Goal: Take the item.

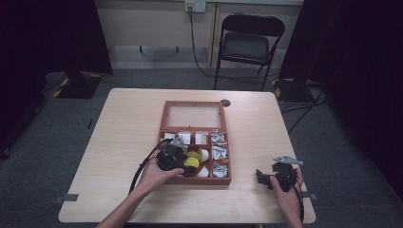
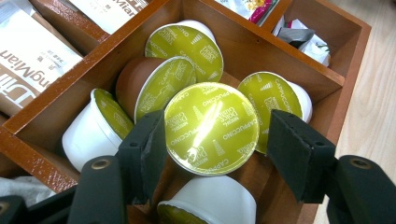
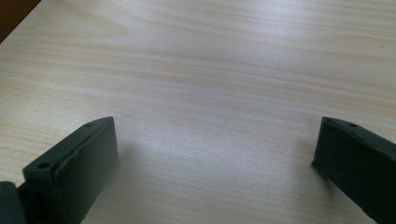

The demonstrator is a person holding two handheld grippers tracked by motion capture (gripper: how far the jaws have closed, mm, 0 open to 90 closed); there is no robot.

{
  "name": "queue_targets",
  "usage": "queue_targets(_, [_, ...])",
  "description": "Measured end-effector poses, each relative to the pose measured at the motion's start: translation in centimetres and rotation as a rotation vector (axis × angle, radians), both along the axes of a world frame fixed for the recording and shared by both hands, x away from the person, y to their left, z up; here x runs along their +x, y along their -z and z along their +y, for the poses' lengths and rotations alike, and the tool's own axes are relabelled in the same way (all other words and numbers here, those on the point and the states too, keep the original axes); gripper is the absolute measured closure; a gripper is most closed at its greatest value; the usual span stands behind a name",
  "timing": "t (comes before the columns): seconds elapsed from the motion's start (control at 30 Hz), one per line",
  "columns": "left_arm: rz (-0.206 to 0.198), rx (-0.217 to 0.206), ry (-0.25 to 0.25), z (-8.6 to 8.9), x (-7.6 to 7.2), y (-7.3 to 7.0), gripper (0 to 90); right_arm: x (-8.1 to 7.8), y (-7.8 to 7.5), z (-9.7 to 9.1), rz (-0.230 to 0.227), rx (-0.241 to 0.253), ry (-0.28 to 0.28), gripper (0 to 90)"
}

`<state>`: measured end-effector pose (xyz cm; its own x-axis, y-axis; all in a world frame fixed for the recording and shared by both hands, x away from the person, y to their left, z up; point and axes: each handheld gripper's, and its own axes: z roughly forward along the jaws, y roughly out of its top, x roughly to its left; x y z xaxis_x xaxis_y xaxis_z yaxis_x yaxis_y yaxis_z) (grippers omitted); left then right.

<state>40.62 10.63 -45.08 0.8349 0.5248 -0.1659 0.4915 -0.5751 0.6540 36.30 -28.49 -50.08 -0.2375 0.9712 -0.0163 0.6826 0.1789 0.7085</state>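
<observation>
A wooden compartment box [image 1: 194, 180] stands open in the middle of the table. Its lower left compartment [image 2: 299, 65] holds several coffee capsules with yellow-green foil lids. My left gripper [image 2: 217, 135] is shut on one of them, a capsule [image 2: 210, 121] marked cappuccino that sits above the others, with a pad against each side of its rim. In the high view the left gripper [image 1: 186, 164] reaches into that compartment from the left. My right gripper [image 3: 215, 140] stands open over bare tabletop, and the high view shows the right gripper [image 1: 261, 176] right of the box near the front edge.
Around the held capsule lie a white-bodied capsule [image 2: 88, 133], a brown one [image 2: 135, 77] and others [image 2: 275, 95]. Paper sachets [image 2: 28, 60] fill the back compartments, wrapped packets [image 1: 218, 153] the right ones. The glass lid [image 1: 193, 115] lies open behind. A folding chair [image 1: 247, 42] stands beyond the table.
</observation>
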Motion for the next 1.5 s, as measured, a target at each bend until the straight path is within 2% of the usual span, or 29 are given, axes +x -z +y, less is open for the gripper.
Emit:
queue_targets(0.33, [0.007,0.050,0.021,-1.1,0.1,0.3,36.8,0.0,0.0,0.0,0.000,0.000,0.001,0.0])
queue_targets(0.4, [0.004,0.060,0.039,-1.4,0.1,0.4,36.9,0.0,0.0,0.0,0.000,0.000,0.001,0.0])
queue_targets(0.53, [-0.008,0.088,0.043,-1.9,0.1,0.5,36.7,-0.1,0.0,0.0,0.000,0.000,0.001,0.0])
queue_targets(0.57, [-0.005,0.081,0.041,-2.0,0.1,0.6,36.7,-0.1,0.0,0.0,0.000,-0.001,0.001,0.0])
queue_targets(0.73, [-0.005,0.115,0.055,-2.3,0.1,0.9,36.8,-0.1,0.0,0.0,0.000,0.000,0.001,0.0])
queue_targets(0.83, [0.001,0.108,0.050,-2.2,0.1,0.9,37.6,-0.1,0.0,0.0,0.001,-0.001,0.002,0.0])
queue_targets(0.97, [-0.004,0.116,0.050,-2.1,0.2,0.9,38.0,-0.1,0.0,0.0,0.001,-0.001,0.000,0.0])
queue_targets(1.13, [-0.014,0.107,0.042,-1.9,0.1,0.7,38.1,-0.1,0.0,0.0,0.001,-0.001,0.000,0.0])
queue_targets(1.33, [-0.019,0.085,0.024,-1.8,0.0,0.6,38.1,-0.1,0.0,0.0,0.001,0.000,0.000,0.0])
queue_targets(1.5, [-0.017,0.066,0.031,-1.6,-0.1,0.4,38.1,-0.1,0.0,0.0,0.001,0.000,0.000,0.0])
